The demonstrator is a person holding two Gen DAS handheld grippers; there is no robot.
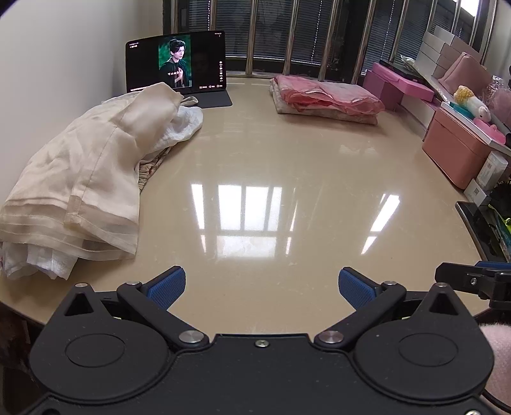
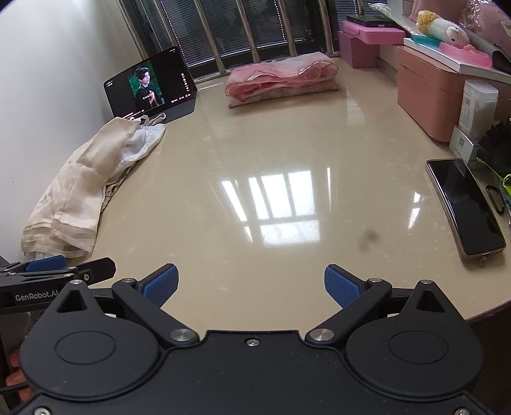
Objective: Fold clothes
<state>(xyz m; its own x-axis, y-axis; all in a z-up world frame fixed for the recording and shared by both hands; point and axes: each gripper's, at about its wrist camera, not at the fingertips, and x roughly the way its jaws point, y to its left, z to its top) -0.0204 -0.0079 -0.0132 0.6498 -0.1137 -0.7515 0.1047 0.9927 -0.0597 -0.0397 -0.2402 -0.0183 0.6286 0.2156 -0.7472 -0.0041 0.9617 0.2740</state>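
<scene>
A heap of unfolded cream and white clothes (image 1: 86,178) lies along the left side of the glossy beige table (image 1: 271,159); it also shows in the right wrist view (image 2: 83,182). A folded stack of pink sheer garments (image 1: 325,95) sits at the far side, also in the right wrist view (image 2: 281,78). My left gripper (image 1: 262,287) is open and empty at the table's near edge. My right gripper (image 2: 250,285) is open and empty beside it, to the right. Neither touches any cloth.
A tablet (image 1: 175,62) playing video stands at the back left. Pink boxes (image 1: 456,153) and a plush toy (image 2: 442,27) line the right side. A phone (image 2: 464,206) lies near the right edge. Window bars stand behind the table.
</scene>
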